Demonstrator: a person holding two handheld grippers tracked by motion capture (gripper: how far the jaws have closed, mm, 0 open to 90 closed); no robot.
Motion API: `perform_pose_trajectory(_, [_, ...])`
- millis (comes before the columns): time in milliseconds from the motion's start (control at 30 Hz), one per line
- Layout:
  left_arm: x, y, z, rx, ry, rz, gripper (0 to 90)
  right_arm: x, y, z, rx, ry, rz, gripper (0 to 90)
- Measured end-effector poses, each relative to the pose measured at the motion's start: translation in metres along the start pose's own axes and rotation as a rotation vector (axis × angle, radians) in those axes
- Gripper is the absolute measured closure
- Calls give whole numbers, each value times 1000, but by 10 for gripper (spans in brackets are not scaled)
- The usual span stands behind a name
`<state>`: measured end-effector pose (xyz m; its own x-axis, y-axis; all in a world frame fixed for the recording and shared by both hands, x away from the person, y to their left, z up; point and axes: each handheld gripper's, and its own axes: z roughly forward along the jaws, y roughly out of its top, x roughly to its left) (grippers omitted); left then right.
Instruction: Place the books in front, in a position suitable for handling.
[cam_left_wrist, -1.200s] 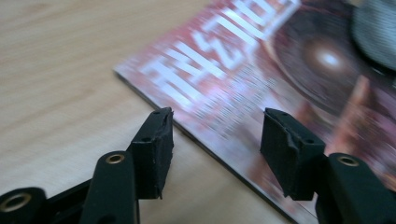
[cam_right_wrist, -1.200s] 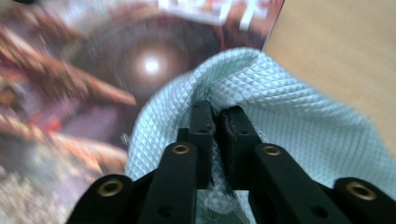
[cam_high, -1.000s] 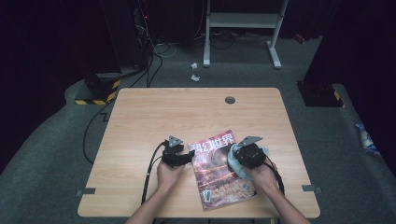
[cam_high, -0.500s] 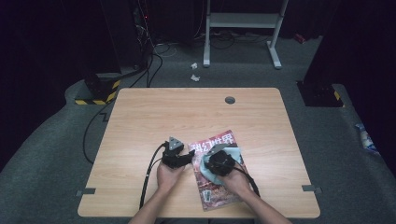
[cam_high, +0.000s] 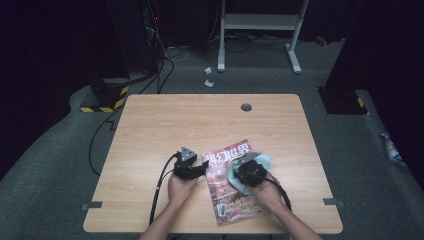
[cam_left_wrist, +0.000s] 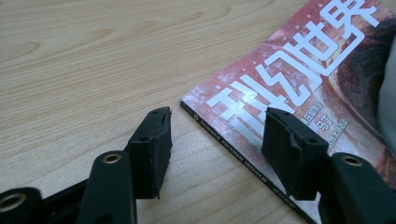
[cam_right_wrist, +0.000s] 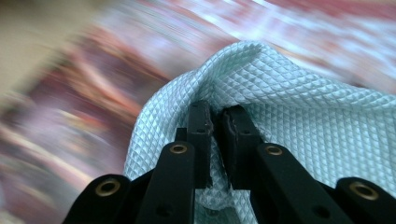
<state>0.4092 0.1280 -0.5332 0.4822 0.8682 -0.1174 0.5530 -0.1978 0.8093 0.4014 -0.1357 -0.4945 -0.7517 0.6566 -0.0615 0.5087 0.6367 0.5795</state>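
Right gripper (cam_right_wrist: 214, 116) pinched on pale blue waffle cloth (cam_right_wrist: 299, 112) over the magazine (cam_high: 232, 182) cover's middle, cover's long axis running toward the person; left gripper (cam_left_wrist: 217, 140) wide, straddling the spine corner on the table (cam_high: 165, 125).

I am working in what looks like a lab or recording studio: a bare wooden worktop (cam_high: 210, 125) on grey carpet (cam_high: 60, 150), black surroundings, loose cables (cam_high: 165, 60), a hazard-striped block (cam_high: 105, 97) and a white metal stand (cam_high: 260, 30) behind.
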Motion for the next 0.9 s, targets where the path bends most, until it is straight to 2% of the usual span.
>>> perform_pose_trajectory(100, [0,0,0,-1,-2,-2,421,-23,-14,-11,11,-26,81,819])
perform_pose_trajectory(133, [0,0,1,-3,-2,-3,421,-25,-15,-13,17,-37,80,819])
perform_pose_trajectory(200, [-1,0,1,-3,0,-2,421,-17,-13,-12,43,-86,35,818])
perform_pose_trajectory(233, [-1,0,1,-3,1,-1,423,-9,-7,-9,52,-94,8,819])
perform_pose_trajectory(300, [-1,0,1,-2,1,-1,423,1,1,-3,40,-39,9,819])
perform_pose_trajectory(367, [-1,0,1,-1,2,2,424,13,10,4,29,4,-16,819])
perform_pose_trajectory(533, [-1,0,0,-1,4,3,424,62,36,23,-1,115,-122,819])
perform_pose_trajectory(633, [-1,0,0,-1,4,2,424,78,45,28,-7,125,-177,819])
perform_pose_trajectory(767, [-1,0,0,-2,3,2,426,72,43,28,-9,149,-146,817])
perform_pose_trajectory(867, [-1,0,0,-3,3,1,428,59,34,22,-3,97,-145,815])
perform_pose_trajectory(900, [-1,0,0,-3,3,1,427,52,29,19,-3,76,-130,815])
